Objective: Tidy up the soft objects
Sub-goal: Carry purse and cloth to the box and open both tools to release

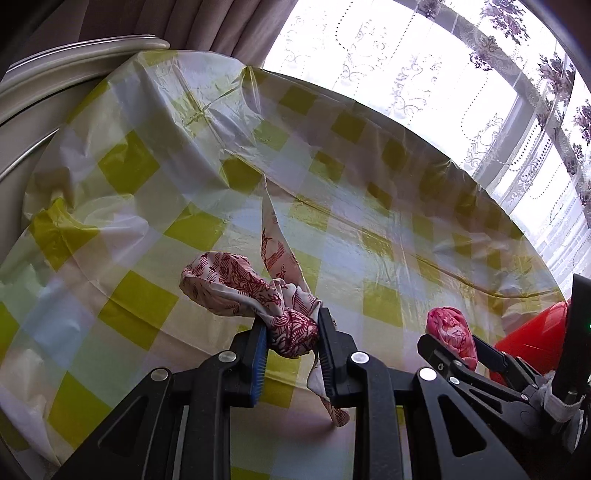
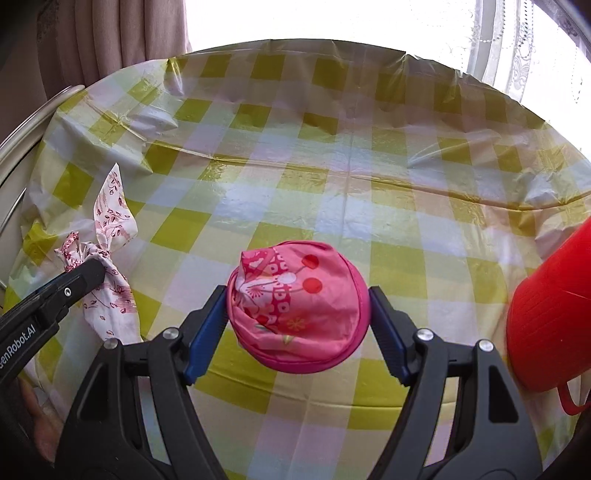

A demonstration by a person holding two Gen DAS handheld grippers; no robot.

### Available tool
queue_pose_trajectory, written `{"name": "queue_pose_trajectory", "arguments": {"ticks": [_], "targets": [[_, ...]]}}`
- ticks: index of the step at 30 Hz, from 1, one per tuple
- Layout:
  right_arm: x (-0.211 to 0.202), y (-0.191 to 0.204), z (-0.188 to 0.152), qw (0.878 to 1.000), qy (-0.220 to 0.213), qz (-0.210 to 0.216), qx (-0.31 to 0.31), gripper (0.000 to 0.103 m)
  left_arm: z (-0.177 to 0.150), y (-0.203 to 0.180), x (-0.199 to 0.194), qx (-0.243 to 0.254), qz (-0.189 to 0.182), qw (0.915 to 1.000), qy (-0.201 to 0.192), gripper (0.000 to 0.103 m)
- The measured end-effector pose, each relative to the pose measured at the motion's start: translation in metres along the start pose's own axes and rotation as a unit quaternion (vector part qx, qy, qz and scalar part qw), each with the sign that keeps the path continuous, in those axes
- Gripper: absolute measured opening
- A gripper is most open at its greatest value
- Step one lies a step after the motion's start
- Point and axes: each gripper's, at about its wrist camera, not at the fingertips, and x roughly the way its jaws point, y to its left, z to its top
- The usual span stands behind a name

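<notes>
1. Left hand-held gripper (image 1: pixel 291 341) is clamped on a knotted white cloth with red print (image 1: pixel 258 295); both pads press the bunched part; a rounded loop sticks out to the left of the jaws, one long tail rises above them, another end hangs below; the cloth is lifted clear of the table.
2. Right hand-held gripper (image 2: pixel 297 314) is closed on a round pink bundle (image 2: pixel 297 308) with red dots and flower print; both blue pads touch its sides; the jaws stand fairly wide because the bundle is bulky; the bundle is held above the table, not resting on it.
3. In the right wrist view the left hand-held gripper and its cloth sit at the far left; in the left wrist view the right hand-held gripper and pink bundle sit at the lower right; the two bundles are apart, not touching.
4. Table (image 2: pixel 332 177) is round, covered by a shiny plastic sheet in yellow-green and white checks; the sheet is creased and wrinkled near the left edge.
5. Red plastic container (image 2: pixel 550 314) stands at the right edge of the right wrist view, just beside the right hand-held gripper; a thin red handle shows low on it.
6. Curtains (image 1: pixel 184 26) and a bright window with lace (image 1: pixel 461 74) lie behind the table.
</notes>
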Motion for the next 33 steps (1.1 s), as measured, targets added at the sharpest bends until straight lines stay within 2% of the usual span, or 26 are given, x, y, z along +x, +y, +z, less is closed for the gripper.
{"name": "queue_pose_trajectory", "arguments": {"ticks": [6, 15, 21, 26, 33], "targets": [[-0.033, -0.024, -0.028, 1.000, -0.005, -0.015, 0.018, 0.077, -0.012, -0.029, -0.016, 0.027, -0.016, 0.9995, -0.003, 0.026], [-0.089, -0.054, -0.073, 0.998, -0.017, -0.029, 0.044, 0.077, -0.049, -0.056, -0.047, 0.053, -0.048, 0.9974, 0.007, 0.026], [-0.137, -0.096, -0.106, 0.995, -0.029, -0.041, 0.083, 0.077, -0.070, -0.081, -0.074, 0.068, -0.077, 0.9947, 0.012, 0.026], [-0.181, -0.145, -0.145, 0.990, -0.037, -0.075, 0.117, 0.077, -0.092, -0.113, -0.094, 0.099, -0.109, 0.9889, 0.020, 0.026], [-0.227, -0.219, -0.197, 0.975, -0.028, -0.142, 0.169, 0.077, -0.125, -0.163, -0.118, 0.153, -0.159, 0.9747, 0.035, 0.026]]}}
